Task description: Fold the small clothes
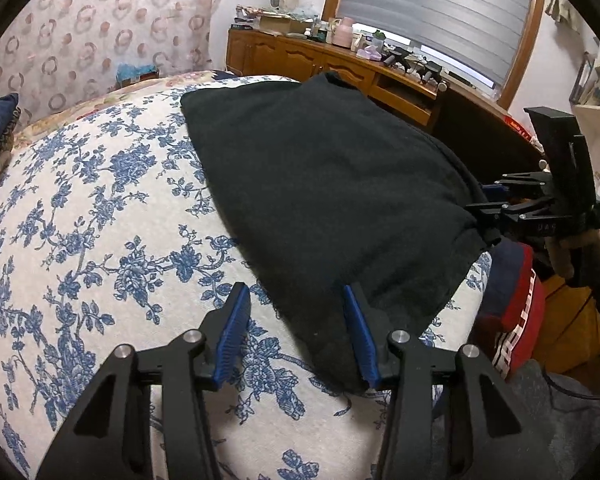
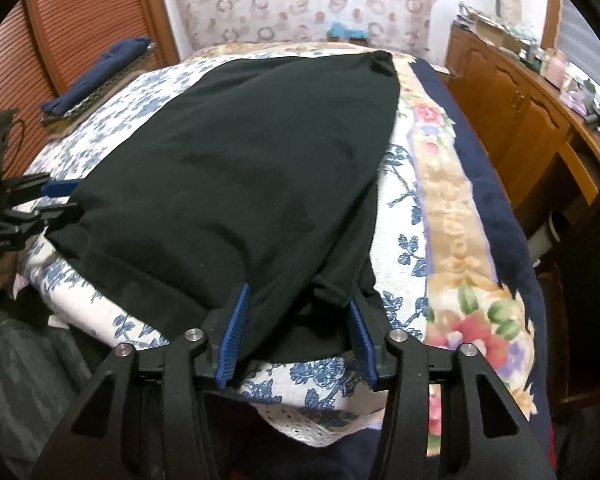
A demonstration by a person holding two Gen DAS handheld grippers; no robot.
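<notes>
Blue pads point(image 1: 232, 336) of my left hand-held gripper point(image 1: 296, 336) gape, holding nothing; right hand-held gripper point(image 2: 298, 334) likewise open astride the black garment's point(image 2: 240, 168) hem; I'd pinch both corners evenly before lifting off the bed point(image 1: 100, 200).

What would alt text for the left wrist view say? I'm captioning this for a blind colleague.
A black garment lies on a blue-and-white floral bedspread. The open left gripper straddles its near corner, and the right gripper meets its right edge. A cluttered wooden sideboard stands behind.
</notes>
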